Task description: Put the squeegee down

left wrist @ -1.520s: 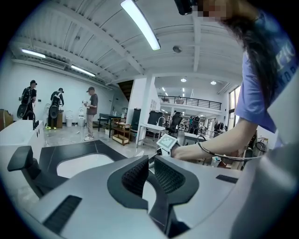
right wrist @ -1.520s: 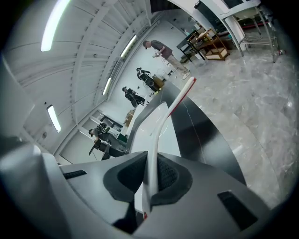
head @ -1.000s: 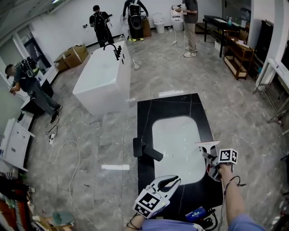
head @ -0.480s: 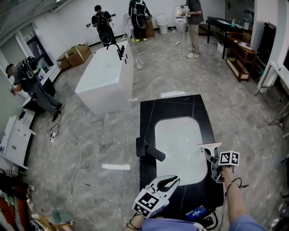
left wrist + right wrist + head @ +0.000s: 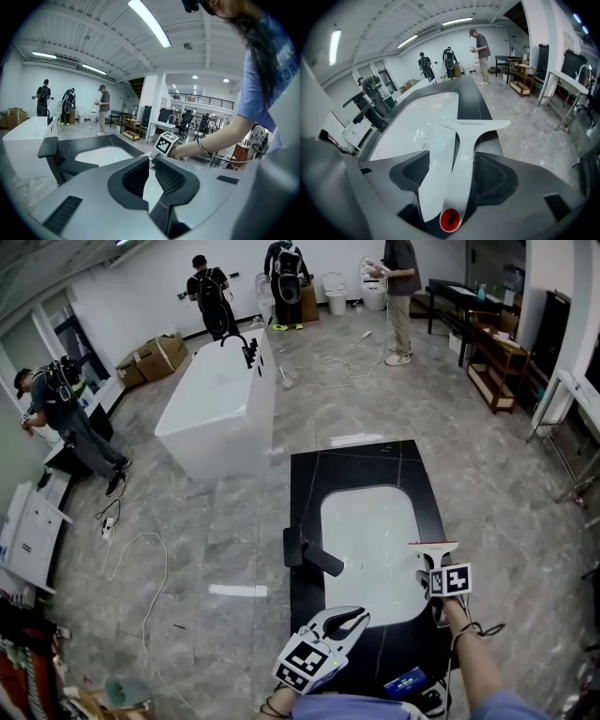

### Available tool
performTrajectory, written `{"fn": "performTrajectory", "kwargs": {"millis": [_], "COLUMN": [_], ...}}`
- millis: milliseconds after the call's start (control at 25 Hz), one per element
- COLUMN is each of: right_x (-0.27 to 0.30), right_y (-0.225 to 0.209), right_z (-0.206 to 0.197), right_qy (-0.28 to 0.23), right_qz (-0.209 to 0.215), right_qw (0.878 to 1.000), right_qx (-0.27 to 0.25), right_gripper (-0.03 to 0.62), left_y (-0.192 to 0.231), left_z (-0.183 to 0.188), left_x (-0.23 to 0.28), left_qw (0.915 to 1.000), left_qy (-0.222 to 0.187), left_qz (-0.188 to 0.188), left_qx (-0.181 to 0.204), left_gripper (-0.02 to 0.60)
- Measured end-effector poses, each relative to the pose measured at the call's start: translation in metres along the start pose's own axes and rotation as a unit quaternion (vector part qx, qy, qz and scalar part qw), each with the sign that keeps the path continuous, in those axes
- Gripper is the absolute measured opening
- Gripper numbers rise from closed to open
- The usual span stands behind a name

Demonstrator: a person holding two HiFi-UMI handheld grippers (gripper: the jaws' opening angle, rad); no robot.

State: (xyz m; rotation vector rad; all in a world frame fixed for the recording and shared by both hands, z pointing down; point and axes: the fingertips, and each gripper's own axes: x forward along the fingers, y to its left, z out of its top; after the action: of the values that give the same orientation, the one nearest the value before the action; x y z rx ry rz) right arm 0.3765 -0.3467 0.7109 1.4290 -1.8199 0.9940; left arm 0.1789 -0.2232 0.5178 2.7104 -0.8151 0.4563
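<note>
A white squeegee (image 5: pixel 461 154) with a red dot at its handle end lies lengthwise between the jaws of my right gripper (image 5: pixel 453 159). Its blade points away over the black counter's right rim. The jaws are opening, and a dark gap shows between the handle and each pad. In the head view the squeegee (image 5: pixel 430 547) and right gripper (image 5: pixel 427 574) sit at the right edge of the white basin (image 5: pixel 370 540), sunk in the black counter (image 5: pixel 309 484). My left gripper (image 5: pixel 352 618) hangs over the counter's near edge, its jaws a little apart and empty (image 5: pixel 151 161).
A black faucet (image 5: pixel 305 554) stands on the counter's left side. A blue object (image 5: pixel 409 681) lies at the near edge. A white bathtub (image 5: pixel 220 399) stands beyond on the left. Cables trail over the floor, several people stand at the back and left, and shelves line the right wall.
My right gripper has rolled and its marker cube has shifted left toward the basin. Its jaws have come apart round the squeegee handle. The left gripper has stayed put.
</note>
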Motion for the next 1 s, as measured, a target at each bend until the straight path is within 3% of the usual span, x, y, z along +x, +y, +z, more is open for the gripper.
{"fn": "performTrajectory", "kwargs": {"millis": [120,200,440,560,760,1000], "right_x": [-0.004,-0.008,-0.025,-0.047,-0.094,-0.156], "right_y": [-0.008,-0.012,-0.024,-0.028,0.005,0.085], "right_z": [0.004,0.004,-0.005,0.001,0.008,0.018], "right_qy": [-0.019,-0.033,-0.034,-0.081,-0.156,-0.223], "right_qz": [-0.077,-0.099,-0.101,-0.107,-0.055,0.02], "right_qw": [0.996,0.993,0.994,0.99,0.985,0.973], "right_qx": [-0.047,-0.052,-0.008,0.031,0.053,0.048], "right_gripper": [0.331,0.337,0.336,0.336,0.334,0.334], "left_y": [0.0,0.001,0.013,0.015,0.014,0.014], "left_z": [-0.001,-0.001,0.0,0.0,-0.003,-0.004], "left_x": [-0.004,-0.009,-0.019,-0.023,-0.032,-0.05], "left_qw": [1.0,1.0,0.9999,0.9999,0.9999,0.9995], "left_qy": [0.0,-0.002,-0.01,-0.013,-0.016,-0.024], "left_qz": [0.001,0.003,0.01,0.009,0.0,-0.019], "left_qx": [0.002,0.001,-0.002,-0.001,0.0,0.006], "left_gripper": [0.048,0.048,0.048,0.048,0.048,0.048]}}
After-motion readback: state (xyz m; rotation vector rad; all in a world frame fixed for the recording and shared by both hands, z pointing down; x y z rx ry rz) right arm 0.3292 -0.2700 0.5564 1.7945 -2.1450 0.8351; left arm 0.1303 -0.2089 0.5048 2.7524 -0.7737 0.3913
